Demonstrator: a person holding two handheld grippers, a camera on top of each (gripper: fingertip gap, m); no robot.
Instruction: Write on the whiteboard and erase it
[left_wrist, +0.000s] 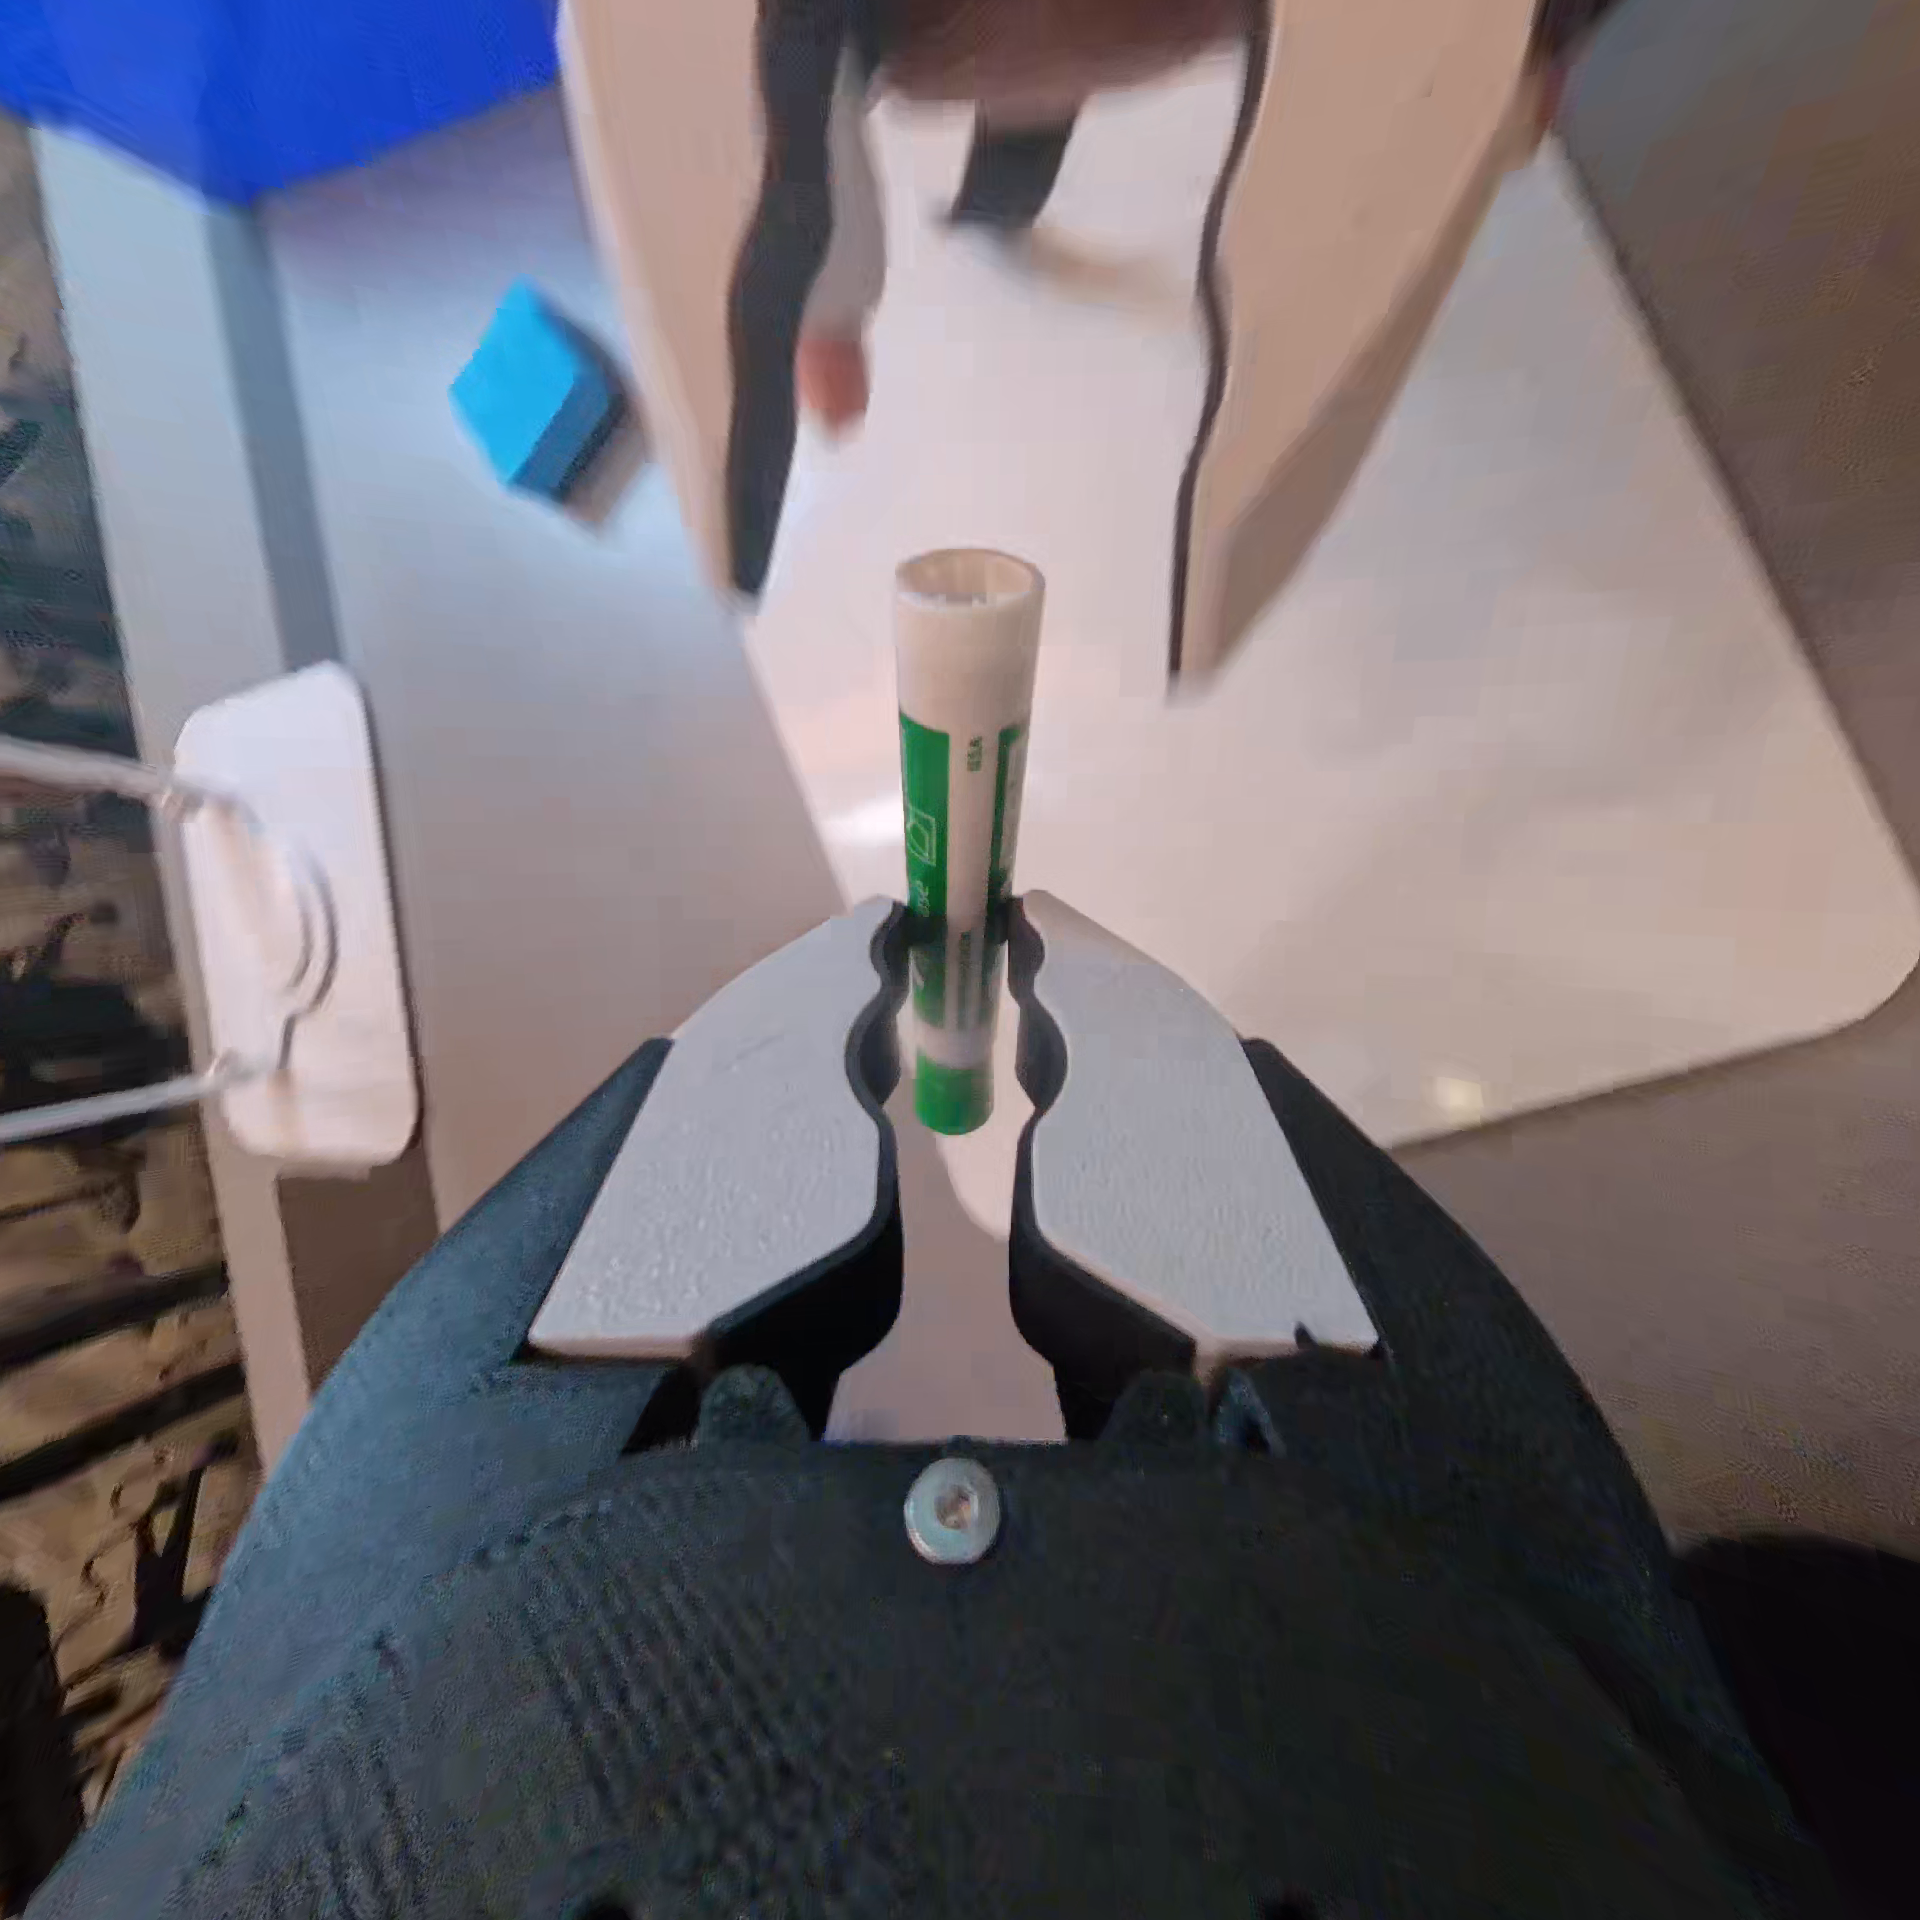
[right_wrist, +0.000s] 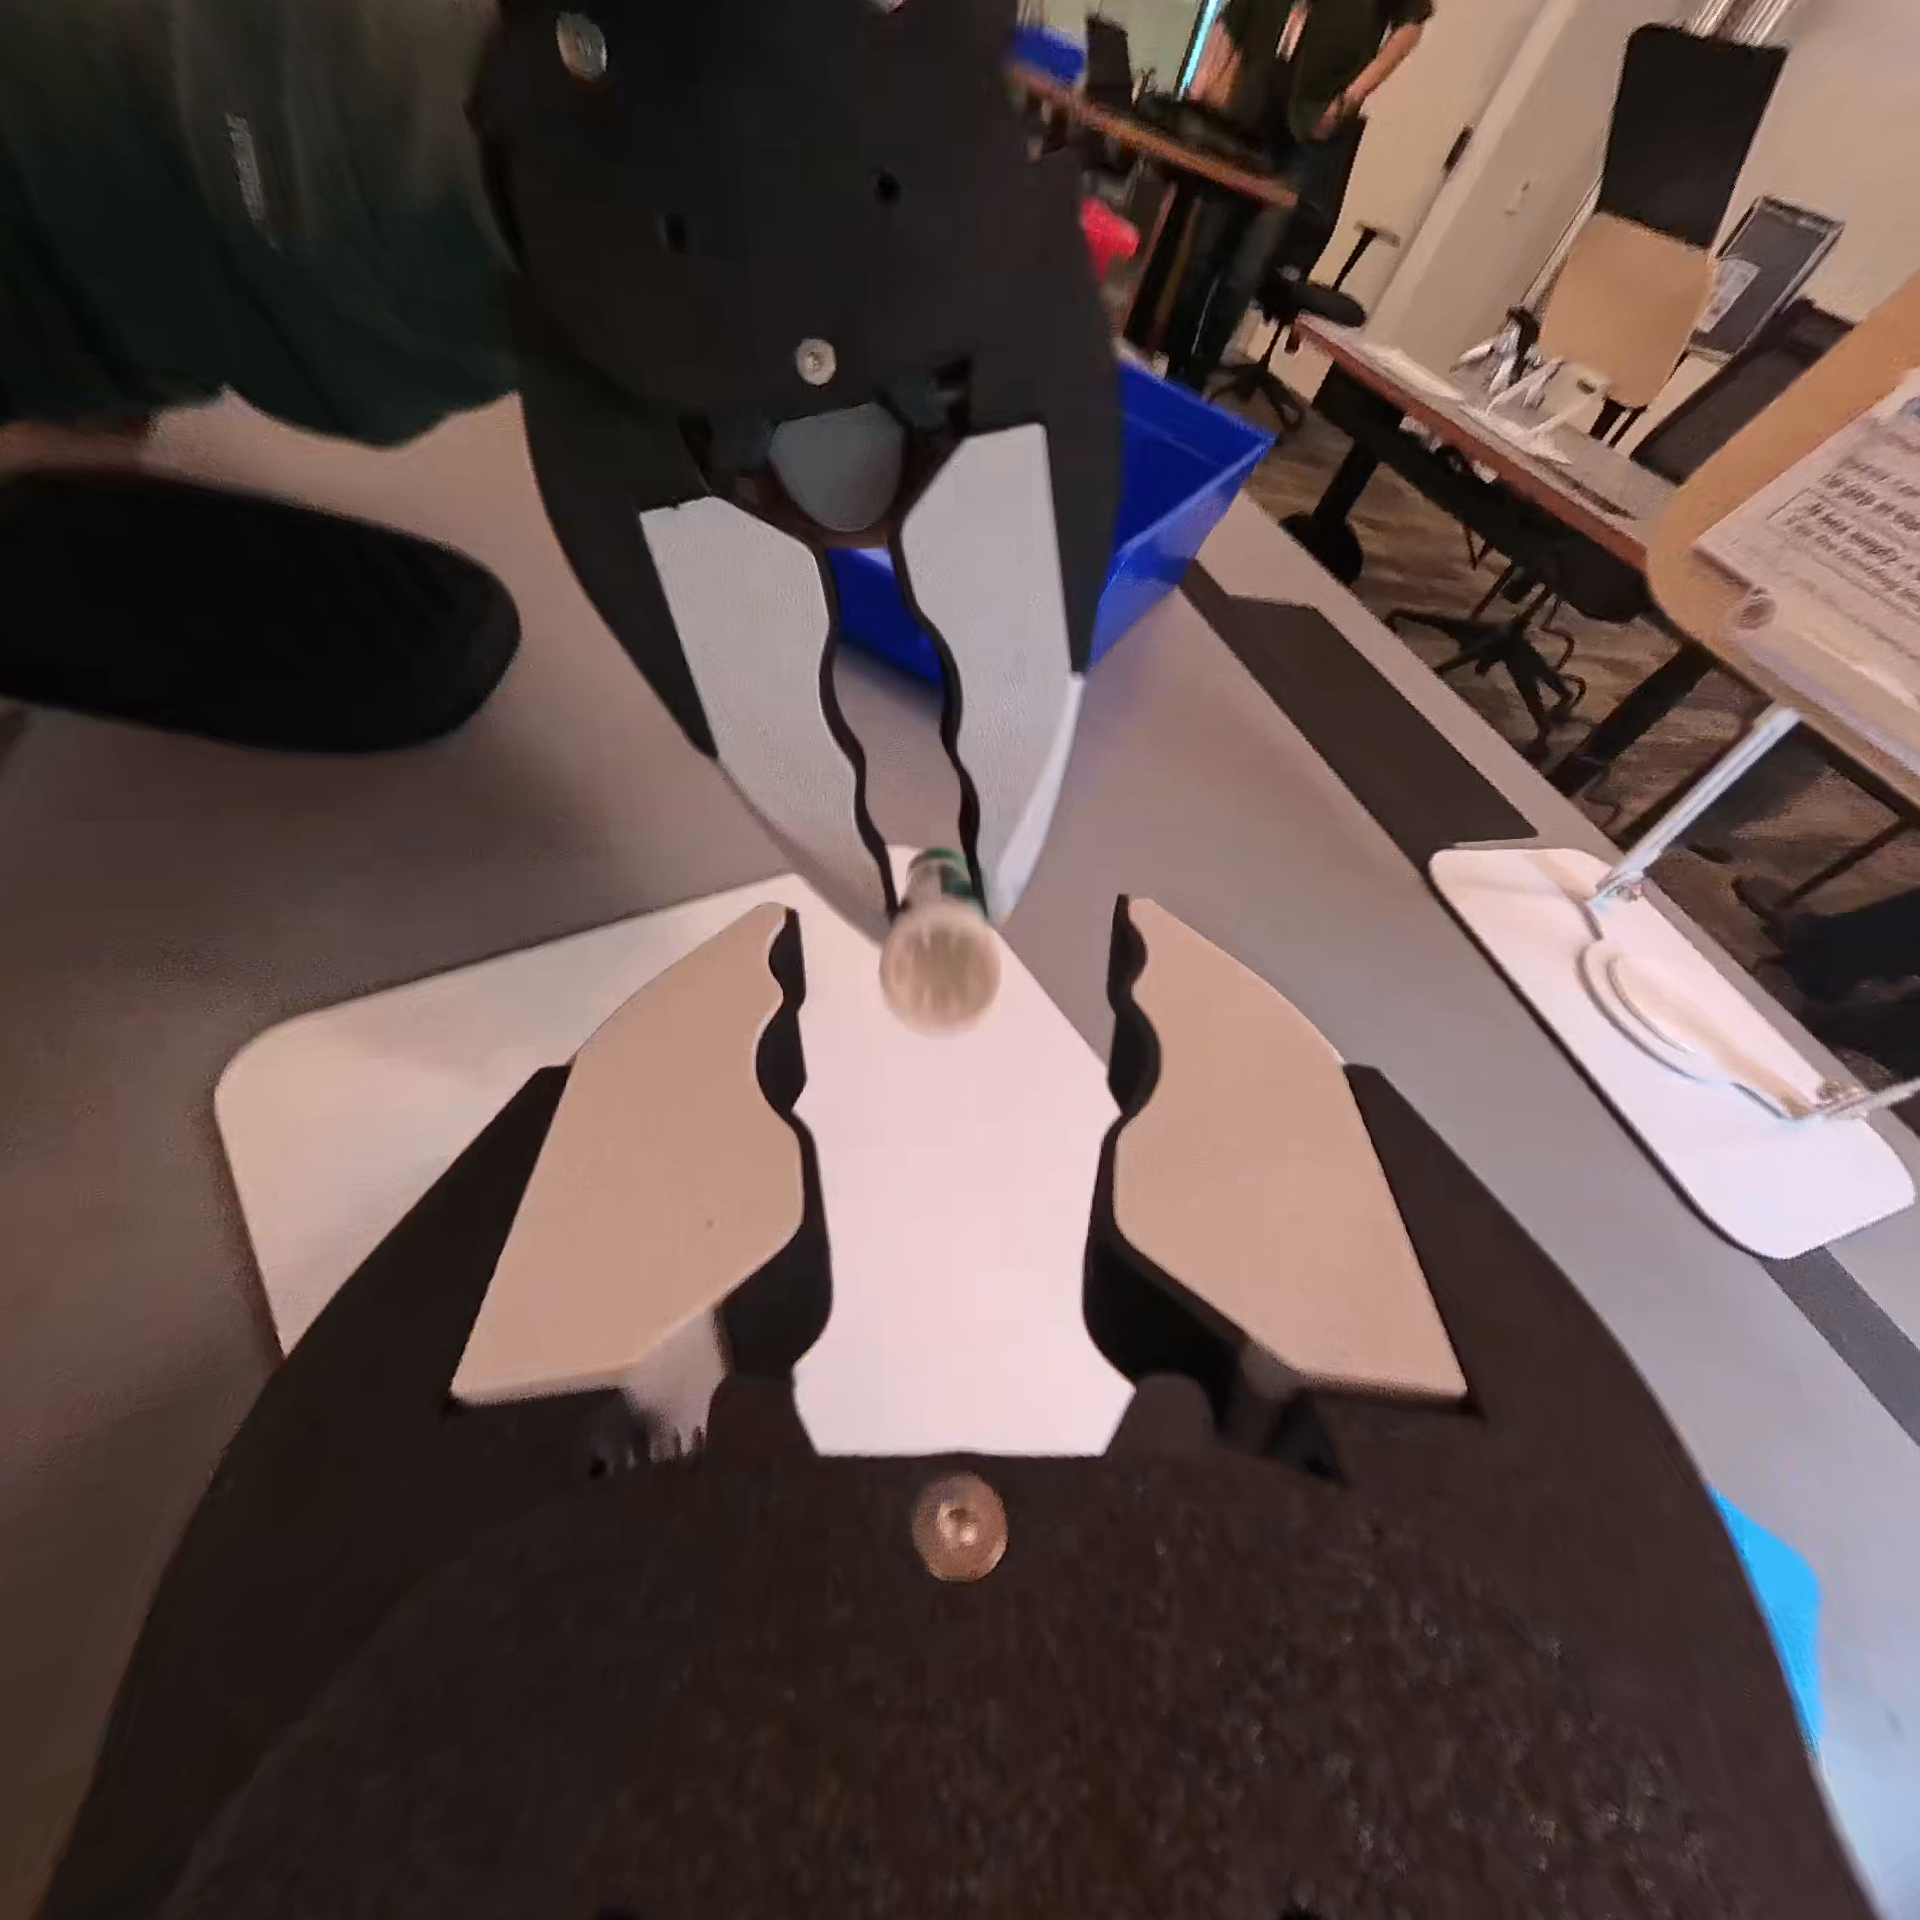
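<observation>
Above the whiteboard (right_wrist: 499, 1049), the left gripper (left_wrist: 954, 920) is clamping a green-labelled marker (left_wrist: 961, 748), presenting its white end outward, probably for the right gripper (right_wrist: 956, 914) to take hold of. That gripper's jaws are standing apart, holding nothing, facing the marker's end. The left wrist view alone is showing the blue eraser (left_wrist: 540, 400) lying on the table beyond the board.

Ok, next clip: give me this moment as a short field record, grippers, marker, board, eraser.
left gripper: shut on marker
marker: green and white, end pointing at the right gripper
right gripper: open, empty, facing the marker's end
whiteboard: flat on grey table, no marks visible
eraser: blue, on table beside the whiteboard, untouched
</observation>
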